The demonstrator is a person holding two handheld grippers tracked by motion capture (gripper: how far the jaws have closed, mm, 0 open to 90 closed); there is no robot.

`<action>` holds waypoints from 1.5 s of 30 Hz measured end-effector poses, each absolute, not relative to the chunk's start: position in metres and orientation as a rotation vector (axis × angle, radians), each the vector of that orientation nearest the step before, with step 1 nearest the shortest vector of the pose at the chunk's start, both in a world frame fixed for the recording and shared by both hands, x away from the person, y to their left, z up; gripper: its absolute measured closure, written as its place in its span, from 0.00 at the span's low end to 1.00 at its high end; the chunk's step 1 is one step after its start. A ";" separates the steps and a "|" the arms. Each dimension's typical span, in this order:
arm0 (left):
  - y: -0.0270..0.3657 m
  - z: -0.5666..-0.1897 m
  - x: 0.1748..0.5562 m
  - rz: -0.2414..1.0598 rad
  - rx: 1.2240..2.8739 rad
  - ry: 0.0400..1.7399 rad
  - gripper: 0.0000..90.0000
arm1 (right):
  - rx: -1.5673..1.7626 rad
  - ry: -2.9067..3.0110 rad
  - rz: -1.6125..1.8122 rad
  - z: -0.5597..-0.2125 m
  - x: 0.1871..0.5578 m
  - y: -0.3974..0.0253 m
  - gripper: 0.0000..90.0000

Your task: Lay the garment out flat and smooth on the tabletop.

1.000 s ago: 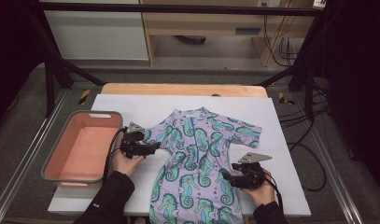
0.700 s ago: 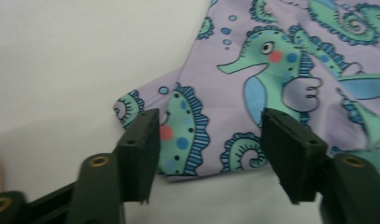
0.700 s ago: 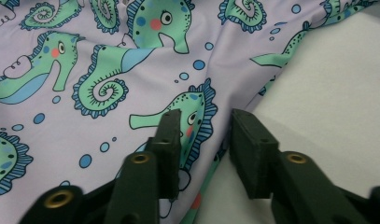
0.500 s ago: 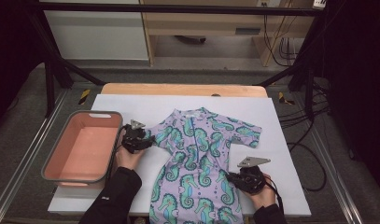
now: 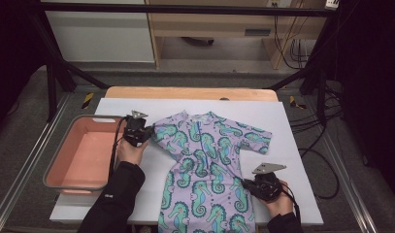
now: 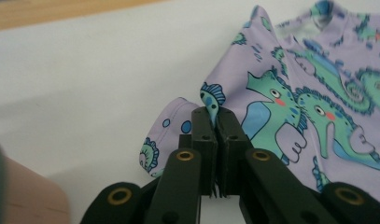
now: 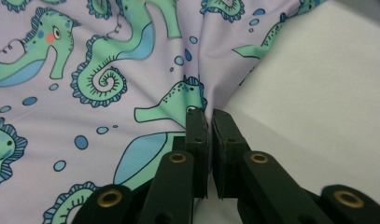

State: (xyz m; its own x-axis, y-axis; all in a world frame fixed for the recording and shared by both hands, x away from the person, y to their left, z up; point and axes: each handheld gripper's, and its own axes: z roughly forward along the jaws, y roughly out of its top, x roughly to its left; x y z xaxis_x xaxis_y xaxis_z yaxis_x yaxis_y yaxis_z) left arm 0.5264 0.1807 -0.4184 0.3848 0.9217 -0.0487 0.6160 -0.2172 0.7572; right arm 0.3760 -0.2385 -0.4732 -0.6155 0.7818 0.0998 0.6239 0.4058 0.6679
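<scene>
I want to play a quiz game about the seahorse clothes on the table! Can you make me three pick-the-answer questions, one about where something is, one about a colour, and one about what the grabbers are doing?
1. Where is the pink tub?
A. On the seahorse-print garment
B. Beside the white sheet, on the person's left
C. On the floor

2. What colour is the garment's cloth between the seahorses?
A. Lilac
B. Yellow
C. Black

3. What is the left hand-held gripper doing?
A. Open above the tub
B. Lying loose
C. Shut on the garment's sleeve

Answers: 1 B, the high view shows it at the sheet's left edge. 2 A, lilac shows around the green seahorses. 3 C, its jaws pinch a cloth fold.
</scene>
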 end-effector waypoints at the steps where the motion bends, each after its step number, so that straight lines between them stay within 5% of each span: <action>1: 0.182 -0.416 0.529 0.545 1.917 1.329 0.97 | 1.239 2.436 0.997 -0.473 0.375 -0.239 0.96; 7: 0.180 -0.417 0.539 0.481 1.895 1.286 0.93 | 1.225 2.419 1.003 -0.471 0.370 -0.240 0.88; 13: 0.176 -0.415 0.520 0.458 1.904 1.217 0.54 | 1.216 2.336 1.142 -0.466 0.368 -0.246 0.63; 24: 0.178 -0.434 0.451 0.286 1.924 1.076 0.27 | 1.085 2.307 1.255 -0.456 0.372 -0.224 0.41; 29: 0.169 -0.453 0.413 0.197 2.007 1.016 0.36 | 1.066 2.284 1.284 -0.449 0.383 -0.214 0.38; 34: 0.158 -0.464 0.404 0.279 2.072 0.997 0.45 | 1.067 2.257 1.320 -0.444 0.396 -0.205 0.37; 37: 0.158 -0.459 0.425 0.325 2.034 1.033 0.43 | 1.097 2.244 1.317 -0.445 0.396 -0.208 0.36; 45: 0.166 -0.458 0.490 0.362 1.947 1.213 0.19 | 1.146 2.192 1.332 -0.456 0.378 -0.240 0.20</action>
State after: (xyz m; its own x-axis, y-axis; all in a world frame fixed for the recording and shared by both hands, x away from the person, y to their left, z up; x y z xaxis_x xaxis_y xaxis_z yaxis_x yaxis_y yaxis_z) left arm 0.4899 0.1658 -0.4575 0.4999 0.8508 -0.1617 0.6230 -0.2236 0.7496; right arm 0.3777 -0.2401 -0.4557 -0.6219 0.7735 0.1221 0.4647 0.2390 0.8526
